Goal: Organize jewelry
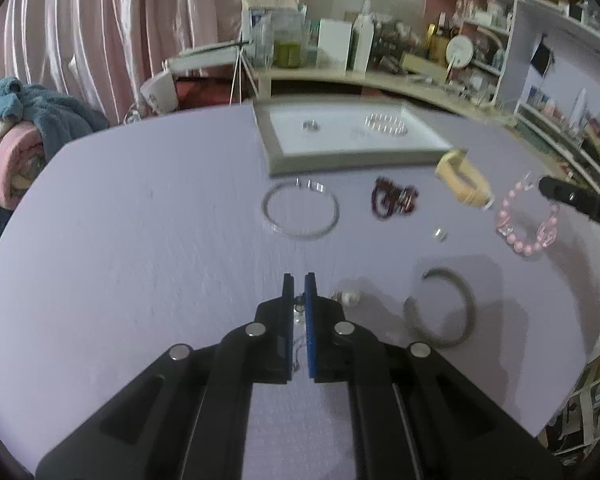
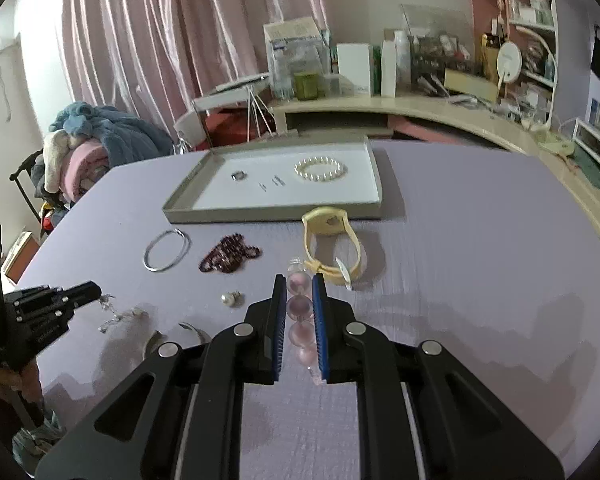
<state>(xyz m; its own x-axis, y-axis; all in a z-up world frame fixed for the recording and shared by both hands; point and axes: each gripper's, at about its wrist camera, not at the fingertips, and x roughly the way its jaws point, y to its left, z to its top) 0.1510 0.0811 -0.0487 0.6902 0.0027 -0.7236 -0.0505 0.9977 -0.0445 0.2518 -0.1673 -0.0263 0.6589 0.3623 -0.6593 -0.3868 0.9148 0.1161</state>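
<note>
Got both hands loaded here. Right tool pinched shut on the pink bead bracelet, a few beads stacked between the pads and the rest hanging off it over the counter. Left tool closed right down on some thin sparkly chain thing, too small to say exactly what. Looks like carry-to-the-tray time, going by the task.

Tips for doing it cleanly:
- Keep both grips squeezed, no easing off mid-air.
- Lift high enough to clear the yellow watch and the near wall of the tray, parked across the counter just behind the watch.
- Go slow to avoid swinging and snagging the dangly bits.
- Aim for bare white spots, away from the pearl bracelet and the ring already in there.
- Lower right onto the tray floor, then open.
- Probably best to do one hand at a time.
- Leave the silver bangle and the dark red beads for later.
</note>
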